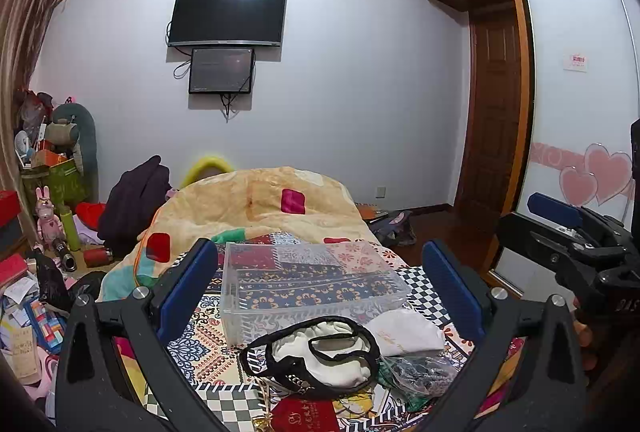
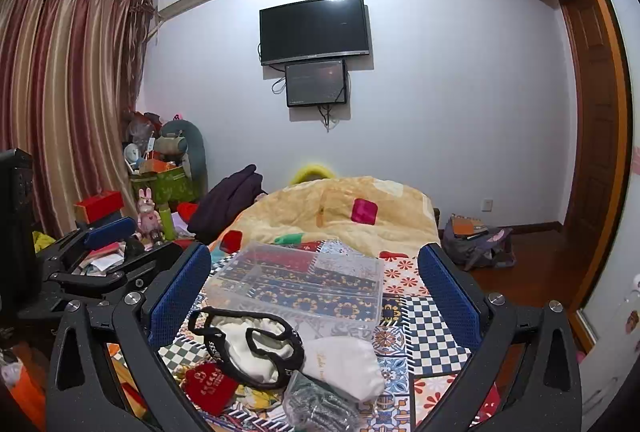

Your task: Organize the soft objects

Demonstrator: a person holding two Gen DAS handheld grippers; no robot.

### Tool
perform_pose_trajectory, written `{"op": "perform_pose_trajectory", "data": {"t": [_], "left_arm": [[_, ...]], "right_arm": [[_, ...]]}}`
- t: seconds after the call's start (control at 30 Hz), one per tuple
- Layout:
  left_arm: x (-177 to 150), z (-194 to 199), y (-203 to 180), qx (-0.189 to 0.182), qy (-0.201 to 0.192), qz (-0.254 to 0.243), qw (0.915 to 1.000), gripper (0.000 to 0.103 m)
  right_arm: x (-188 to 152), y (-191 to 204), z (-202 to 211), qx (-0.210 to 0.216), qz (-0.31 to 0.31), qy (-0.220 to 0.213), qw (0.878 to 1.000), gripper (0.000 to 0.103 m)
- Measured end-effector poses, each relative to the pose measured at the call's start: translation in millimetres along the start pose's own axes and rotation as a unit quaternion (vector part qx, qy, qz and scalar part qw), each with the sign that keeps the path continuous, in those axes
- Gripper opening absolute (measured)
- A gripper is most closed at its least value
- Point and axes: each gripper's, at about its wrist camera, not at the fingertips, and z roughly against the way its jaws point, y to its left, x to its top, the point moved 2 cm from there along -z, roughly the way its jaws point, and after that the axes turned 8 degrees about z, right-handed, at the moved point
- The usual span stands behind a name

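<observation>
A white garment with black trim (image 1: 320, 354) (image 2: 252, 348) lies on the patterned bedspread just in front of an empty clear plastic box (image 1: 308, 282) (image 2: 304, 282). Beside it lie a white pouch (image 1: 404, 332) (image 2: 342, 362), a red pouch (image 1: 306, 414) (image 2: 208, 386) and a clear bag of dark items (image 1: 420, 372) (image 2: 320, 408). My left gripper (image 1: 320, 292) is open and empty above these. My right gripper (image 2: 314, 296) is open and empty too. It shows at the right edge of the left wrist view (image 1: 560, 228); the left one shows at the left of the right wrist view (image 2: 104, 236).
A yellow quilt (image 1: 256, 204) (image 2: 340, 208) is heaped on the bed behind the box, with dark clothing (image 1: 136, 204) to its left. Cluttered boxes, toys and bottles (image 1: 52, 216) fill the left side. A backpack (image 2: 476, 244) lies on the floor at right, by the wardrobe (image 1: 576, 72).
</observation>
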Motion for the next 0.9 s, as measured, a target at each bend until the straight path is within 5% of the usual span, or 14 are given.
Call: {"op": "perform_pose_trajectory", "data": {"t": [0.9], "left_arm": [[-1.2, 2.9, -4.1, 0.002, -0.009, -0.002, 1.0, 0.103]], "right_arm": [[0.4, 1.1, 1.1, 0.001, -0.003, 0.0, 1.0, 0.103]]}}
